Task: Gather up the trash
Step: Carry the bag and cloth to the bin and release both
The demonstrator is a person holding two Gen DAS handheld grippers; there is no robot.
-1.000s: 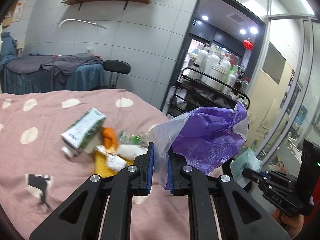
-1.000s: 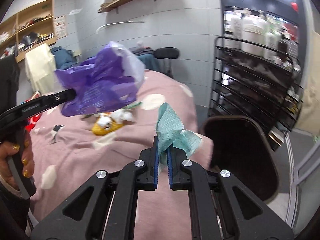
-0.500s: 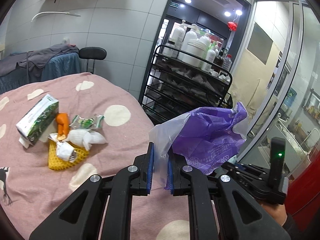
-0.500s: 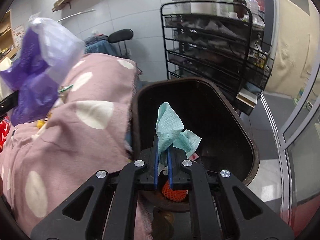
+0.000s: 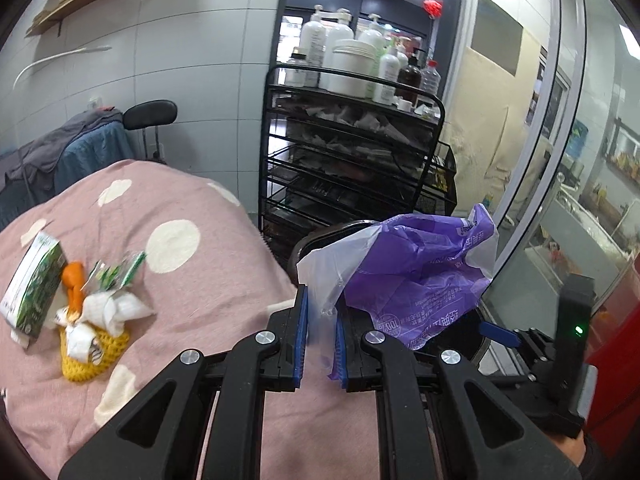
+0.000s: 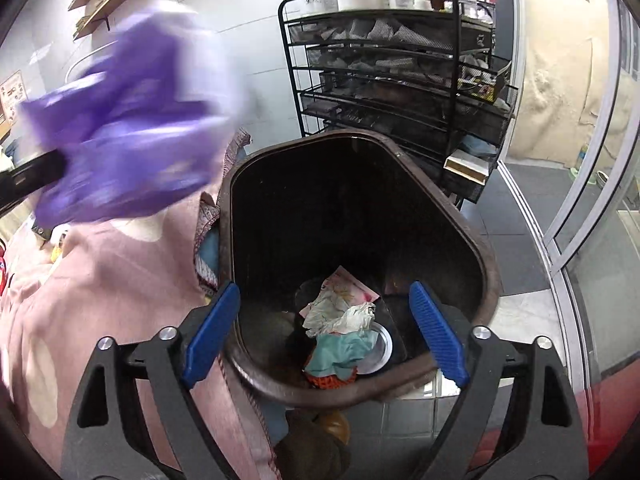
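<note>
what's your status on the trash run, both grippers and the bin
Left gripper shut on purple bag. Right gripper opening over brown bin, nothing between its jaws; teal wipe lies inside. Trash pile remains on pink blanket.

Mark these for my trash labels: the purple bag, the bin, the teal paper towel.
purple bag (image 5: pixel 420 280): left wrist view, on its printed purple side.
bin (image 6: pixel 486 264): right wrist view, on its brown right rim.
teal paper towel (image 6: pixel 340 350): right wrist view, on its crumpled middle, inside the bin.

One purple bag (image 5: pixel 416 280); one brown bin (image 6: pixel 486 264); one black rack (image 5: pixel 352 160); two grippers.
</note>
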